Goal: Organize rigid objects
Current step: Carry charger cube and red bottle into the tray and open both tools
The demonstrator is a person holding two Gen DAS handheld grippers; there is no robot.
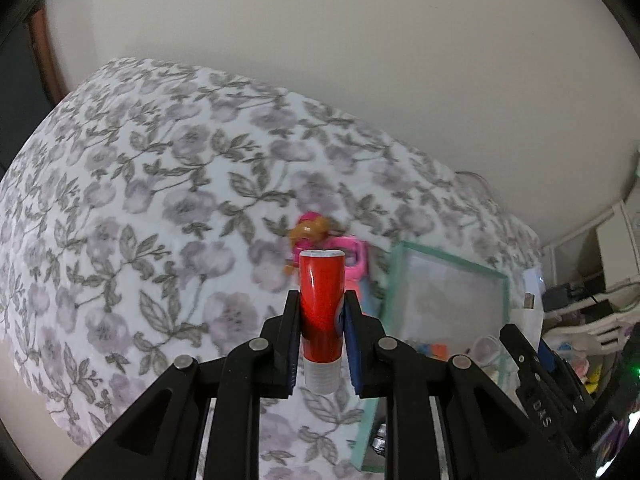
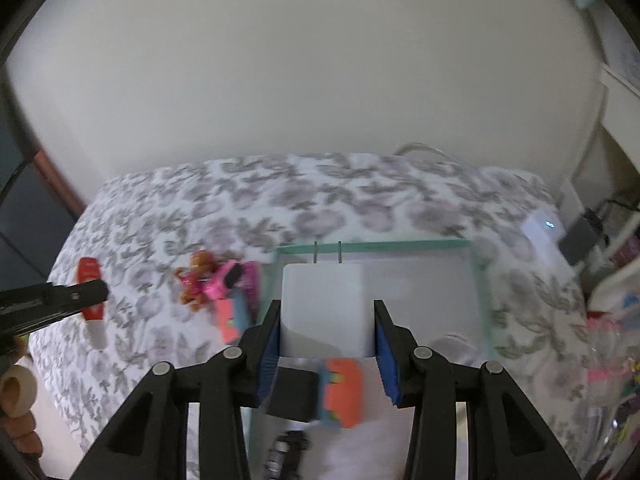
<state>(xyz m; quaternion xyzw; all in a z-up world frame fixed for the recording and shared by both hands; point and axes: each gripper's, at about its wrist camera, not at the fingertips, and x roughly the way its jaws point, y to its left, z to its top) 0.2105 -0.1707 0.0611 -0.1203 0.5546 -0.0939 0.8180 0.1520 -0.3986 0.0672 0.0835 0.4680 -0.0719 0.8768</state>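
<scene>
My left gripper (image 1: 322, 297) is shut on a red tube (image 1: 322, 276) with a white cap, held above the floral bedspread (image 1: 140, 200). In the right wrist view that same left gripper (image 2: 94, 295) and the red tube (image 2: 89, 274) hang at the far left. My right gripper (image 2: 326, 306) is shut on a white plug block (image 2: 324, 292) with two metal prongs, over a clear box with a teal rim (image 2: 400, 245). Inside the box lie a black block (image 2: 294, 394), an orange and blue toy (image 2: 342, 392) and a dark small object (image 2: 286, 450).
A brown and pink doll (image 2: 196, 276), a pink toy (image 2: 234, 278) and an orange-blue piece (image 2: 230, 322) lie on the bed left of the box. A tape roll (image 2: 14, 394) sits at the lower left. Cluttered shelves (image 1: 592, 312) stand right of the bed, a white wall behind.
</scene>
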